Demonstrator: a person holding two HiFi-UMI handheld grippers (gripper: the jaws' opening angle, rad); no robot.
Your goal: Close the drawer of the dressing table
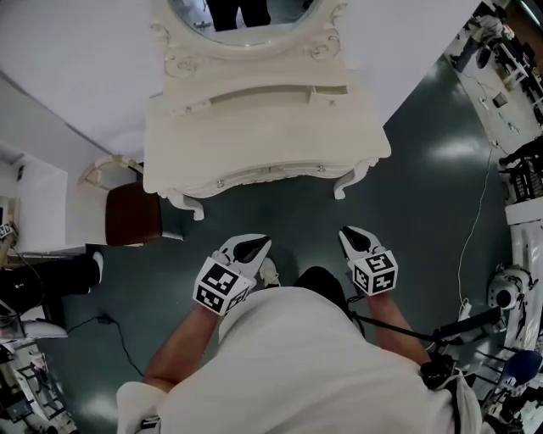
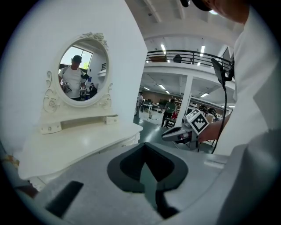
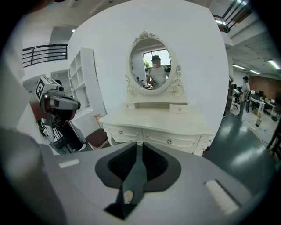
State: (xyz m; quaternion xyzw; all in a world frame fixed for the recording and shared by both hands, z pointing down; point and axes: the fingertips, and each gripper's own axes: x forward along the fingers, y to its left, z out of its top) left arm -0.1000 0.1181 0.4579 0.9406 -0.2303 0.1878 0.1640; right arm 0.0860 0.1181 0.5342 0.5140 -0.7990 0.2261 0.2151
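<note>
Nearest to the head camera, the person's white shirt (image 1: pixel 297 364) is seen, and just beyond it the left gripper (image 1: pixel 261 247) and the right gripper (image 1: pixel 349 236) are held side by side over the dark floor (image 1: pixel 407 186). Both point toward the dressing table (image 1: pixel 263 127) and are kept well apart from it. Each claw is pressed together, with nothing pinched between its jaws. The table stands against the white wall with its oval mirror (image 1: pixel 246 17) above, and a brown-seated chair (image 1: pixel 131 214) is set just beside its left end. The front drawers (image 3: pixel 169 139) look flush or nearly so in the right gripper view. Which drawer is left open cannot be told from this far off, though the small shelf drawer (image 1: pixel 329 88) may stand slightly proud. The approach is judged not yet finished. Several faults could follow. The wrong drawer front could be chosen if the gap is not found first. A narrow closed tip could slide off a round knob or the carved edge. An off-centre push could cock the drawer in its runners, and too hard a push could rock the table on its slim legs and shake the mirror.
</note>
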